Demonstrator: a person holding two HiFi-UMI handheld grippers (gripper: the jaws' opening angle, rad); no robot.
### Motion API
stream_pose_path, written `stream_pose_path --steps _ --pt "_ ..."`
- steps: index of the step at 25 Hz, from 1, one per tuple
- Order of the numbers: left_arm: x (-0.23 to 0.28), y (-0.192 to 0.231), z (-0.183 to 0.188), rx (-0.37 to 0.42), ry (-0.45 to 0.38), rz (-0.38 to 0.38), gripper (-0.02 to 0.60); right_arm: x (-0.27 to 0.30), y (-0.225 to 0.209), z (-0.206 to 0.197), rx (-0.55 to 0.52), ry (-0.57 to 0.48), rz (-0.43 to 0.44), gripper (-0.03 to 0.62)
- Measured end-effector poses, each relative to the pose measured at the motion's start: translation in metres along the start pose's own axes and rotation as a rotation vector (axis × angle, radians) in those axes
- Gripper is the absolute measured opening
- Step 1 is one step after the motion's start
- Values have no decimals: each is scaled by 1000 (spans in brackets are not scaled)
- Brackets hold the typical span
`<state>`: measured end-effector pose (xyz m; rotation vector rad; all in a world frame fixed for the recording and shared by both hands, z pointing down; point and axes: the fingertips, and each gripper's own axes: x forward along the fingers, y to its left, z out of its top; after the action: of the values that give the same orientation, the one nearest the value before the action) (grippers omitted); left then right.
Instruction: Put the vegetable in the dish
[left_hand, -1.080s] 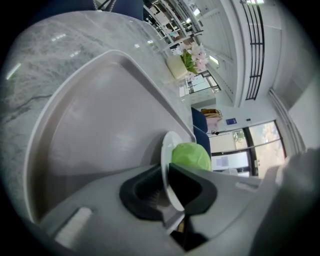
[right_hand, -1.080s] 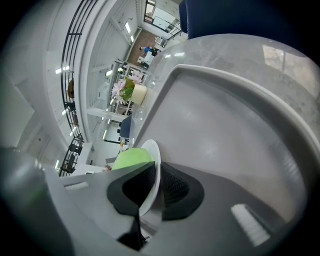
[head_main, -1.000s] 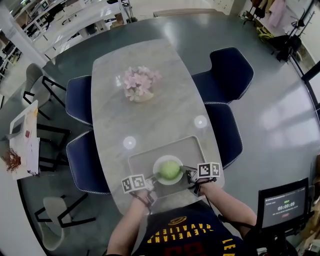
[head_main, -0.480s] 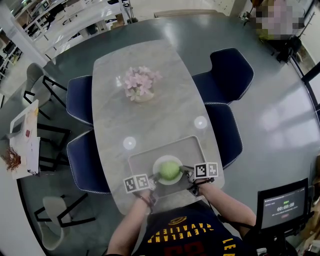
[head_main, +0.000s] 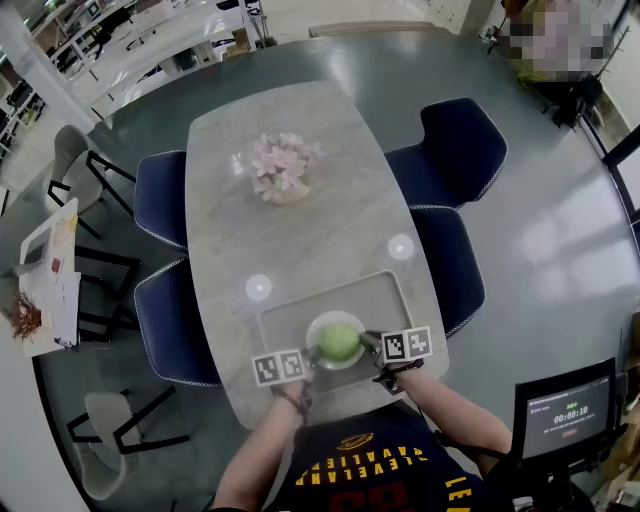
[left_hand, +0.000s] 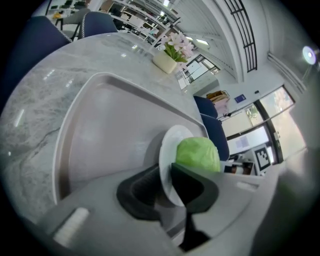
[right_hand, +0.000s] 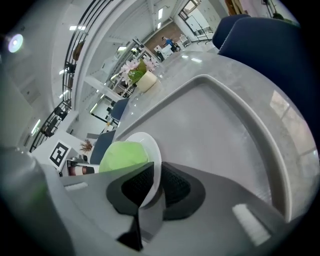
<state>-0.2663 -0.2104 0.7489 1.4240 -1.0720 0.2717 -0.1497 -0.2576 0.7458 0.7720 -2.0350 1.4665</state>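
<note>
A round green cabbage (head_main: 340, 341) lies in a small white dish (head_main: 322, 327) on the grey tray (head_main: 380, 295) at the table's near end. My left gripper (head_main: 309, 356) is at the dish's left rim and my right gripper (head_main: 368, 344) is at its right rim. In the left gripper view the jaws of the left gripper (left_hand: 167, 183) are shut on the dish (left_hand: 167, 155), with the cabbage (left_hand: 197, 154) just beyond. In the right gripper view the right gripper (right_hand: 152, 186) pinches the dish (right_hand: 150, 150) edge beside the cabbage (right_hand: 124, 155).
A pot of pink flowers (head_main: 282, 170) stands mid-table. Dark blue chairs (head_main: 455, 150) line both long sides. The tray's raised rim (left_hand: 70, 125) surrounds the dish. A screen on a stand (head_main: 565, 410) is at my right, off the table.
Both grippers have moved inward toward the dish, their marker cubes now closer together. The dish and cabbage have stayed in the same place on the tray.
</note>
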Motion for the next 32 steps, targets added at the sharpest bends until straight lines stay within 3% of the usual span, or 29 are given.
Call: stream_pose_path --steps 6,19,23,32 --pt "2 0 1 103 34 47 85 0 -2 4 -56 3 -37 54" --pt "-3 4 -3 196 25 135 98 -9 -1 -1 -67 -38 -35 54" --pt "-15 7 0 200 -41 157 87 -17 -2 -3 -62 -60 -33 49" --pt "-42 1 0 166 -177 107 8 -35 -2 -10 -54 -97 -22 24"
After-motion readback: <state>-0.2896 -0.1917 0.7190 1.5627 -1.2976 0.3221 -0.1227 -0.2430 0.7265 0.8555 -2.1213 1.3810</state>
